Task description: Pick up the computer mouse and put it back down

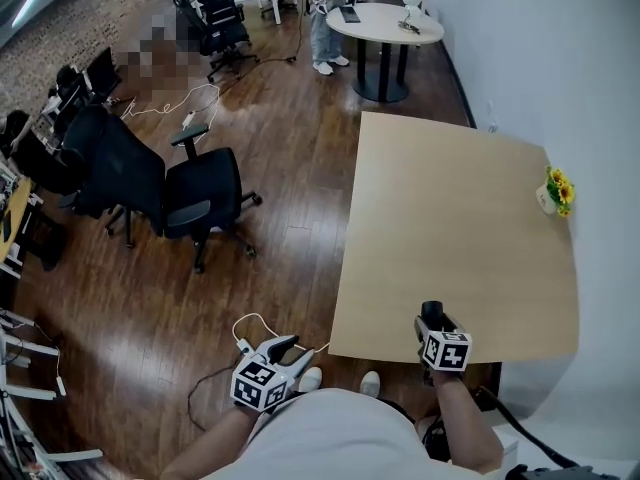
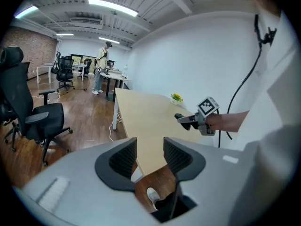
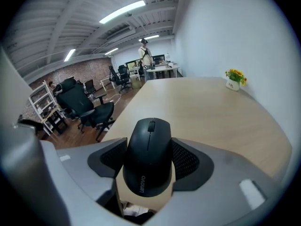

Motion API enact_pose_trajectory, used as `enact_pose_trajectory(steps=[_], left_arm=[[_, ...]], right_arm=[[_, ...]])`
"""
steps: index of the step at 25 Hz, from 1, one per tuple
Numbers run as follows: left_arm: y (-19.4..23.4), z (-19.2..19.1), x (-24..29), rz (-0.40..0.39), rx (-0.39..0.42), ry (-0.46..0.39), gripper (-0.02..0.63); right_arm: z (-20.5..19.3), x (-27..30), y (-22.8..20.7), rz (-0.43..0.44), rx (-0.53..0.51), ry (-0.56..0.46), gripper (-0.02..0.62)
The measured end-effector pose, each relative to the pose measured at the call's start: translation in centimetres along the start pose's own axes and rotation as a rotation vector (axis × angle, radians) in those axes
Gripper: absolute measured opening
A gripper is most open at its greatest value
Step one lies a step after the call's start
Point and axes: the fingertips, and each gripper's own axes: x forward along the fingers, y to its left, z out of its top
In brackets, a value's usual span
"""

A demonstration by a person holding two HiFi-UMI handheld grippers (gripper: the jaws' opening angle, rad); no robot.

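A black computer mouse [image 3: 148, 154] sits clamped between the pads of my right gripper [image 3: 149, 158], lifted off the light wooden table [image 3: 202, 112]. In the head view the right gripper [image 1: 434, 326] hangs over the table's near edge [image 1: 400, 358], the mouse [image 1: 432, 313] dark at its tip. From the left gripper view the mouse [image 2: 181, 118] shows in the right gripper above the tabletop. My left gripper [image 2: 146, 157] is open with nothing between its jaws, held off the table's left corner above the floor [image 1: 268, 360].
A small white pot of yellow flowers [image 1: 556, 192] stands at the table's far right edge by the white wall. Black office chairs [image 1: 170, 190] stand on the wooden floor to the left. A person [image 1: 325, 18] stands by a round table [image 1: 385, 23] farther back. Cables [image 1: 250, 333] lie on the floor.
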Motion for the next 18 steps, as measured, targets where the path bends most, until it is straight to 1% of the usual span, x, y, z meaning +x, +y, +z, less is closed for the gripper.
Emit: enact_pose_trajectory(steps=[3, 5, 10, 14, 18], left_arm=[[-0.9, 0.3, 0.5, -0.027, 0.014, -0.005, 0.160], [-1.4, 0.7, 0.9, -0.049, 0.037, -0.006, 0.160], [-2.5, 1.7, 1.8, -0.080, 0.081, -0.009, 0.161], [-2.8, 2.2, 2.4, -0.089, 0.109, 0.001, 0.161], [-2.7, 2.2, 2.6, -0.067, 0.159, 0.019, 0.160]], right_arm=[[1.2, -4.4, 1.0, 0.025, -0.031, -0.036, 0.295], [2.0, -7.1, 1.6, 0.035, -0.042, -0.063, 0.296], [3.7, -12.6, 2.3, 0.033, -0.056, -0.122, 0.296], [4.3, -14.6, 2.4, 0.020, -0.068, -0.149, 0.296], [3.8, -15.1, 2.0, 0.013, -0.048, -0.155, 0.296]])
